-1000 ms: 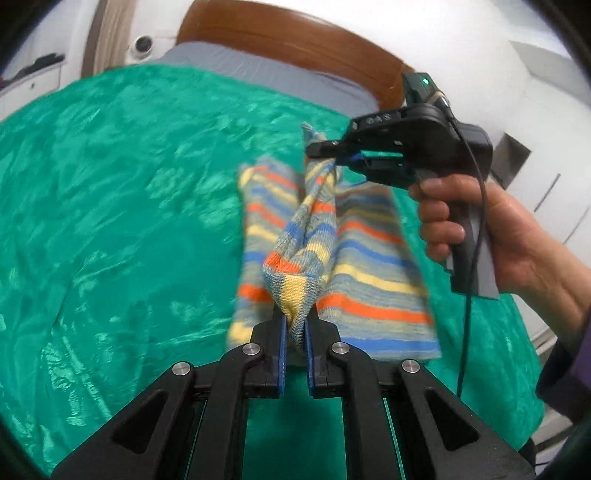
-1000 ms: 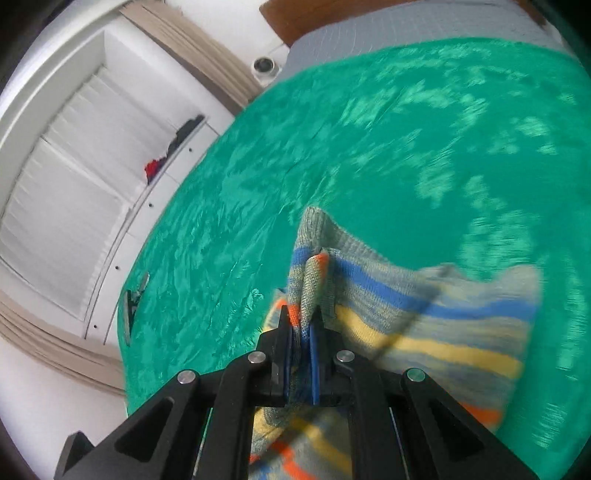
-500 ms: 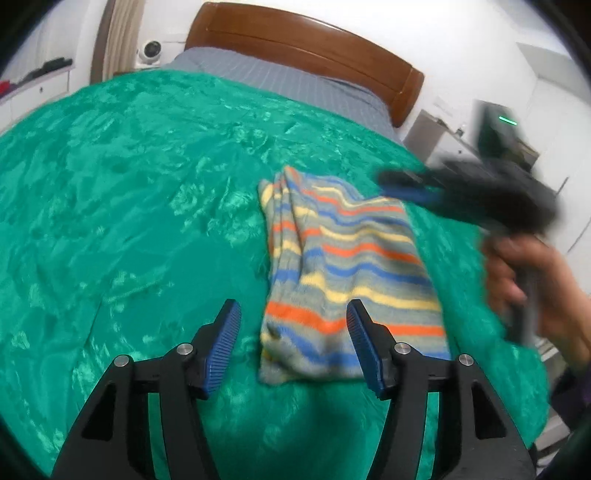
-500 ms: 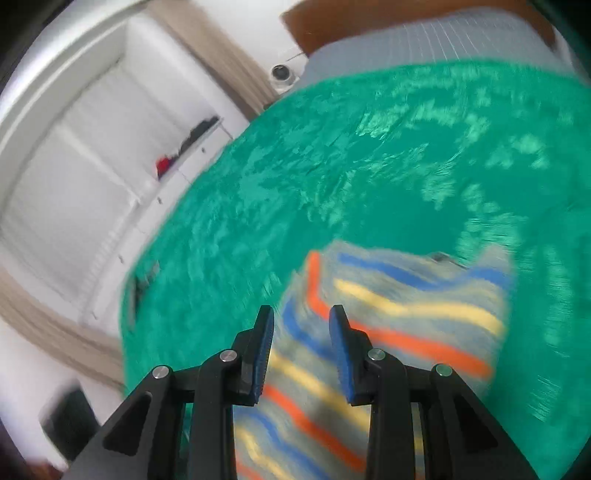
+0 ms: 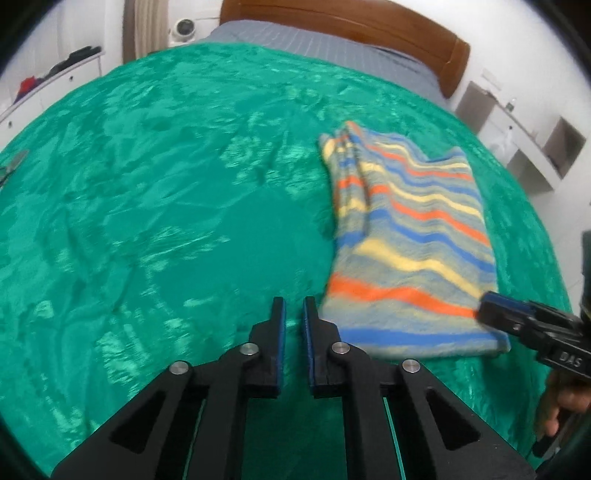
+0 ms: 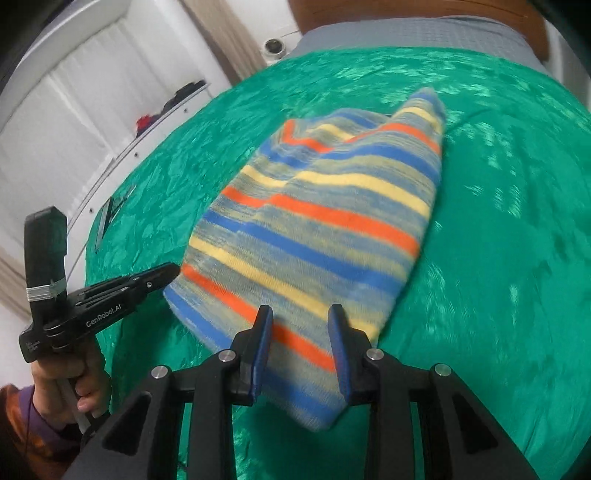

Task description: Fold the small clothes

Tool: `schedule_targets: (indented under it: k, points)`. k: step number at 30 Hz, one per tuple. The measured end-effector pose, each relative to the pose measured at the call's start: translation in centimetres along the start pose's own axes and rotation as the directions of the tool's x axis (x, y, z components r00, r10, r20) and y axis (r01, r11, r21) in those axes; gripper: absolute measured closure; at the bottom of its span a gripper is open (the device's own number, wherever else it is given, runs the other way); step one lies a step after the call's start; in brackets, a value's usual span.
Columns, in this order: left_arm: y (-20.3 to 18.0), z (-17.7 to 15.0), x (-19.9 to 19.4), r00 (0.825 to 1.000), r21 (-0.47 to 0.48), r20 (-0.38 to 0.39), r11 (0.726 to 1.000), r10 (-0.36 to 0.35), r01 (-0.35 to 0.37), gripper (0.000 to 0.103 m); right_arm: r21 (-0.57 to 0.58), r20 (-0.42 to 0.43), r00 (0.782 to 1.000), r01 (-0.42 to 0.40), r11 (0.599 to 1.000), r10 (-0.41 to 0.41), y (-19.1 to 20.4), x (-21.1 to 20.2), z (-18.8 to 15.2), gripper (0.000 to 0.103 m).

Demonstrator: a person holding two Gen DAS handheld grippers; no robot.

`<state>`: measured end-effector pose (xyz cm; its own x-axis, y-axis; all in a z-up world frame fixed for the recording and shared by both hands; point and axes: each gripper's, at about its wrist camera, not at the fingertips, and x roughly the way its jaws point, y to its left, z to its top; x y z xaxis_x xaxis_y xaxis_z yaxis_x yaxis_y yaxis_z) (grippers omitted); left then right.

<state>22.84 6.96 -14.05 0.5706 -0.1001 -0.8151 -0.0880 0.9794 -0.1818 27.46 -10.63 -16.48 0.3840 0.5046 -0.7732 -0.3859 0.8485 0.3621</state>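
- The striped knit garment (image 5: 410, 243) lies flat, already doubled over, on the green bedspread (image 5: 155, 206), toward the right side of the bed with its long axis running from the near edge up toward the wooden headboard (image 5: 343, 26).
- The left gripper (image 5: 294, 306) has just been closing; its jaws now stand nearly together with nothing between them, only bare bedspread showing in the slit.
- From the left gripper the garment lies up and to the right; its near-left corner is just beside the right-hand finger, but apart from it.
- The right gripper (image 6: 301, 319) is partly open, its jaws narrow and empty, hovering over the garment's near short end, with striped cloth (image 6: 321, 229) showing between and beyond the fingers.
- In the left wrist view the right gripper's tip (image 5: 491, 310) sits at the garment's near-right corner; whether it touches the cloth cannot be told.
- Judged from this, the right hand is the nearer of the two, and a further fold would probably carry the near end along the long axis toward the headboard.
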Motion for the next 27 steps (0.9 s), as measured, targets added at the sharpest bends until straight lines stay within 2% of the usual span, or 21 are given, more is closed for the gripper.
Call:
schedule_targets:
  k: [1, 2, 3, 4, 5, 7, 13, 19, 27]
  points:
    - [0.2, 0.0, -0.1, 1.000, -0.002, -0.001, 1.000, 0.008, -0.008, 0.088, 0.007, 0.010, 1.000, 0.010, 1.000, -0.010, 0.1, -0.6, -0.4, 0.066]
    - [0.4, -0.1, -0.4, 1.000, -0.002, -0.004, 1.000, 0.020, -0.020, 0.082, 0.010, 0.017, 1.000, 0.015, 1.000, -0.015, 0.2, -1.1, -0.8, 0.058]
    - [0.5, -0.1, -0.6, 1.000, -0.002, -0.004, 1.000, 0.026, -0.026, 0.069, 0.010, 0.023, 0.999, 0.025, 1.000, -0.025, 0.4, -1.7, -1.2, 0.052]
    - [0.5, -0.2, -1.0, 0.999, 0.000, 0.003, 0.999, 0.035, -0.035, 0.056, 0.008, 0.032, 0.998, 0.046, 0.999, -0.046, 0.6, -2.4, -1.8, 0.038]
    - [0.5, -0.3, -1.7, 0.998, 0.006, 0.018, 0.998, 0.060, -0.060, 0.050, 0.006, 0.039, 0.997, 0.060, 0.998, -0.061, 0.9, -2.8, -2.1, 0.029]
    - [0.4, -0.4, -2.7, 0.994, 0.020, 0.045, 0.995, 0.097, -0.098, 0.034, 0.002, 0.054, 0.995, 0.090, 0.996, -0.090, 1.3, -4.1, -3.3, 0.027]
    - [-0.3, -0.7, -6.3, 0.984, 0.070, 0.120, 0.987, 0.136, -0.145, 0.022, 0.046, 0.080, 0.988, 0.130, 0.990, -0.133, 1.4, -6.9, -6.6, 0.026]
    - [-1.6, -0.8, -9.5, 0.969, 0.123, 0.197, 0.977, 0.146, -0.172, 0.016, 0.096, 0.119, 0.974, 0.182, 0.979, -0.193, 1.6, -9.4, -9.1, 0.022]
    - [-3.1, -0.9, -11.9, 0.959, 0.159, 0.243, 0.969, 0.144, -0.186, 0.015, 0.146, 0.140, 0.951, 0.254, 0.956, -0.274, 1.8, -11.7, -10.8, 0.018]
